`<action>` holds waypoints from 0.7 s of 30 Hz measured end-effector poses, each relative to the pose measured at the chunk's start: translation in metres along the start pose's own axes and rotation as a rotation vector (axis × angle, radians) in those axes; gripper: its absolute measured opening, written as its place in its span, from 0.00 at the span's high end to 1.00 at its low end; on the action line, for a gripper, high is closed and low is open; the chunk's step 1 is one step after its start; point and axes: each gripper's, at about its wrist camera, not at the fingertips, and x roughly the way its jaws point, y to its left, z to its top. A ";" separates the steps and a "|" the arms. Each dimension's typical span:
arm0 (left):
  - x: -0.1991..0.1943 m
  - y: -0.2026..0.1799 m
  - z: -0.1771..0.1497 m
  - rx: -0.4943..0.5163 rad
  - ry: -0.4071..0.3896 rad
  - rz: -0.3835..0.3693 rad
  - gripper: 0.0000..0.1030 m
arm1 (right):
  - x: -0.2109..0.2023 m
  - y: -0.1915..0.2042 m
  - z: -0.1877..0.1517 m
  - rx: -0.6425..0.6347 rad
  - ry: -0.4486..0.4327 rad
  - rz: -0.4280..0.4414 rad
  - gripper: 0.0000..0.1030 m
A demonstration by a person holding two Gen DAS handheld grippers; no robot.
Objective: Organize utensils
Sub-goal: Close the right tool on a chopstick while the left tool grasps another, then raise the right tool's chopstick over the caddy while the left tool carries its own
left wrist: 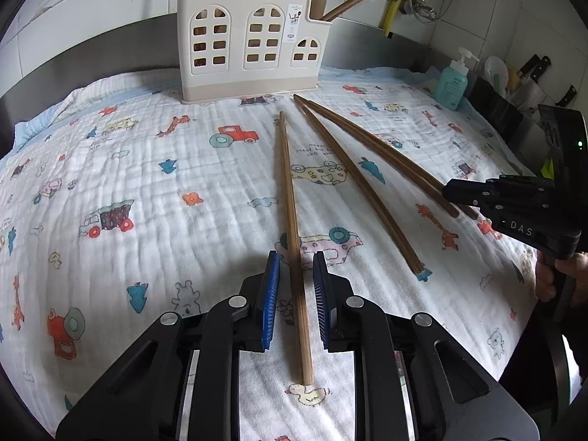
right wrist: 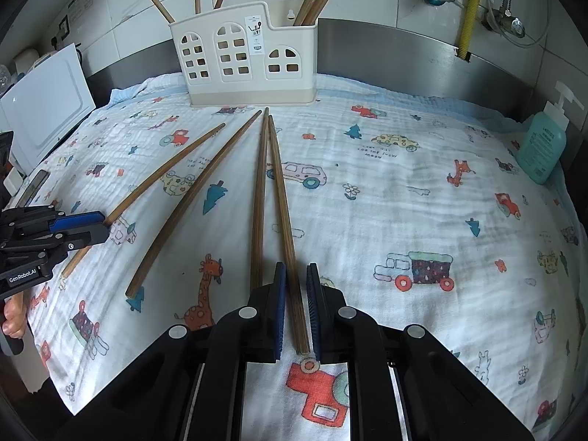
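Note:
Four long brown chopsticks lie on a cartoon-print cloth (left wrist: 154, 183) in front of a cream utensil holder (left wrist: 250, 36) (right wrist: 242, 55) that has several chopsticks standing in it. My left gripper (left wrist: 296, 255) straddles the leftmost chopstick (left wrist: 290, 191) near its thick end. A small gap shows on each side of it, so the blue pads (left wrist: 271, 294) are not pressing. My right gripper (right wrist: 297, 265) is shut on the rightmost chopstick (right wrist: 281, 198). The chopstick beside it (right wrist: 259, 191) runs past the outside of the left finger. A fourth chopstick (right wrist: 198, 198) lies free between the two grippers.
A teal soap pump bottle (right wrist: 542, 147) stands at the cloth's right edge, with knives (left wrist: 533, 70) behind it. A white board (right wrist: 44, 103) leans at the left. A steel backsplash, pipes and a yellow hose (right wrist: 470, 7) line the wall. A hand (left wrist: 551, 275) holds the right gripper's handle.

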 end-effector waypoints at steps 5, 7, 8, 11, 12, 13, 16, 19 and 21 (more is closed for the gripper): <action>0.003 -0.005 0.000 0.014 -0.006 0.052 0.90 | 0.000 0.005 0.000 -0.020 -0.003 -0.027 0.89; 0.003 -0.005 0.002 0.013 0.001 0.065 0.93 | 0.000 0.006 -0.001 -0.027 -0.004 -0.037 0.92; 0.003 -0.005 0.003 0.007 0.004 0.065 0.94 | 0.000 0.007 0.000 -0.024 -0.005 -0.038 0.92; 0.001 -0.002 0.005 -0.006 0.005 0.057 0.95 | -0.003 0.005 0.000 -0.011 -0.012 -0.035 0.92; 0.000 -0.001 0.005 -0.004 -0.001 0.054 0.95 | -0.005 0.005 0.000 -0.007 -0.016 -0.033 0.93; -0.003 0.000 0.006 -0.001 -0.010 0.054 0.95 | -0.008 0.005 0.000 -0.002 -0.021 -0.030 0.93; -0.013 0.002 0.010 -0.002 -0.039 0.054 0.95 | -0.019 0.005 0.004 0.003 -0.044 -0.025 0.93; -0.025 0.008 0.016 -0.016 -0.073 0.047 0.95 | -0.034 0.007 0.011 0.006 -0.080 -0.023 0.93; -0.034 0.010 0.020 -0.024 -0.102 0.042 0.95 | -0.044 0.007 0.017 0.008 -0.106 -0.020 0.94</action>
